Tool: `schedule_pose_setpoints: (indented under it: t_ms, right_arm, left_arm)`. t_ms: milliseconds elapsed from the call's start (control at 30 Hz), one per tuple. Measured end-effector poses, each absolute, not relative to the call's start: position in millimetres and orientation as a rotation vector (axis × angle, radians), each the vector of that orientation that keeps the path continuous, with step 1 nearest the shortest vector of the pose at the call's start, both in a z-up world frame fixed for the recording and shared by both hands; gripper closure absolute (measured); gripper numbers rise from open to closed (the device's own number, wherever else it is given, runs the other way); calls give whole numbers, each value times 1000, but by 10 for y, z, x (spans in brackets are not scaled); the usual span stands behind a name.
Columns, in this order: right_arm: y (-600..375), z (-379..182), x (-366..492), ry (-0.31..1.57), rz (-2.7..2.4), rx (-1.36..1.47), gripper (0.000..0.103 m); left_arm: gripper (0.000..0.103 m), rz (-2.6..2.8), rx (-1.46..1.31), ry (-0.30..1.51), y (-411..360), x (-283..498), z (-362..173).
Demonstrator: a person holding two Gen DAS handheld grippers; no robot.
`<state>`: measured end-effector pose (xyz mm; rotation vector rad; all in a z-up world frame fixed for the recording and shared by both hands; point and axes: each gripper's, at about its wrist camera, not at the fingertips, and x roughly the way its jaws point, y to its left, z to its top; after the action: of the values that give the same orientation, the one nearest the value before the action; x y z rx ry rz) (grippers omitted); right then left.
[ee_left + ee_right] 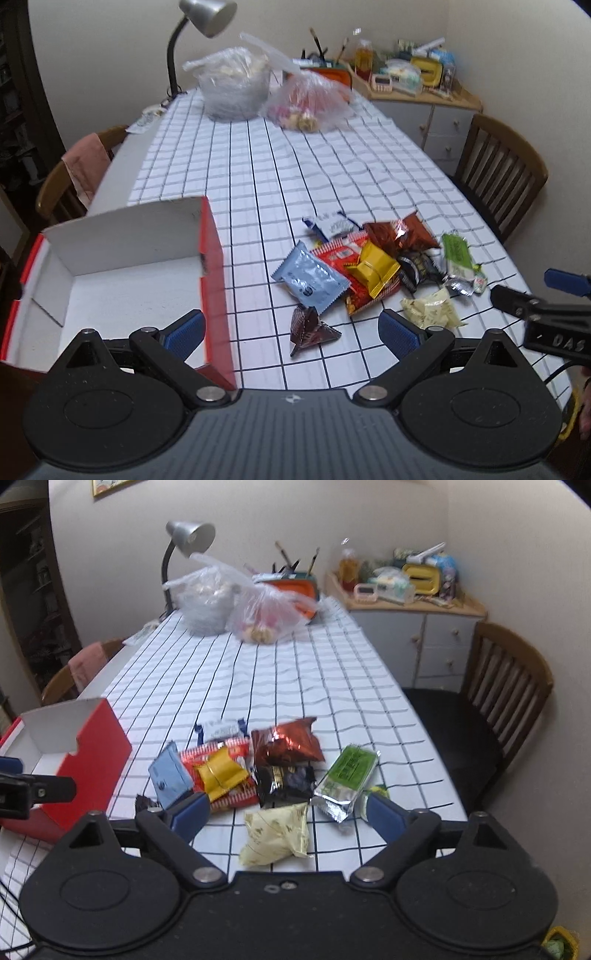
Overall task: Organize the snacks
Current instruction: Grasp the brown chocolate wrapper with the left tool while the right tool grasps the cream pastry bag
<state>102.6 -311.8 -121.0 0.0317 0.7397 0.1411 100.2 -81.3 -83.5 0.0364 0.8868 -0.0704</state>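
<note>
Snacks lie in a loose heap on the checked tablecloth point(280, 166), all placed here relative to the red box point(212, 258).

Left wrist view: box open, white inside, nothing visible in it, just left of the heap. Left gripper point(291, 332) spread wide, nothing between its fingers, above the table's near edge with the box wall by its left finger. Dark folded wrapper point(312, 328) lies nearest, between the fingers' line of reach; blue packet point(310, 278) just beyond it. Right gripper point(528, 291) enters from the far side of the heap.

Right wrist view: right gripper point(284, 814) open, empty, over the heap's near edge, well right of the box. Pale cream pouch point(277, 834) sits between the fingers, untouched. Green bar point(347, 775) beside the right finger, black packet point(286, 782) just beyond.

Judgement: step in hand is the first pick. Centre the fingers on the cream pouch's body, not a crimped end; come down low, close gently, since the pouch looks soft and slippery. Lift clear of neighbours before crossing to the box.
</note>
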Motion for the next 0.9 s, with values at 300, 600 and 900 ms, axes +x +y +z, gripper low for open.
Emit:
schedule_pose_setpoints:
  t_ms: [300,600,900]
  right_arm:
    - [-3060,-1721,1411,858,242,-70,22]
    - [-3045,-2077,1663,951,296,-93,26]
    - [-2978,-2150,1774,978,355,-79,31]
  left_arm:
    - [11,-63,68,961,-978,1353,-1328]
    - [26,-34,50,1069,-987,1682,-1796]
    - [43,-19,0,1131,-944,1843,-1995]
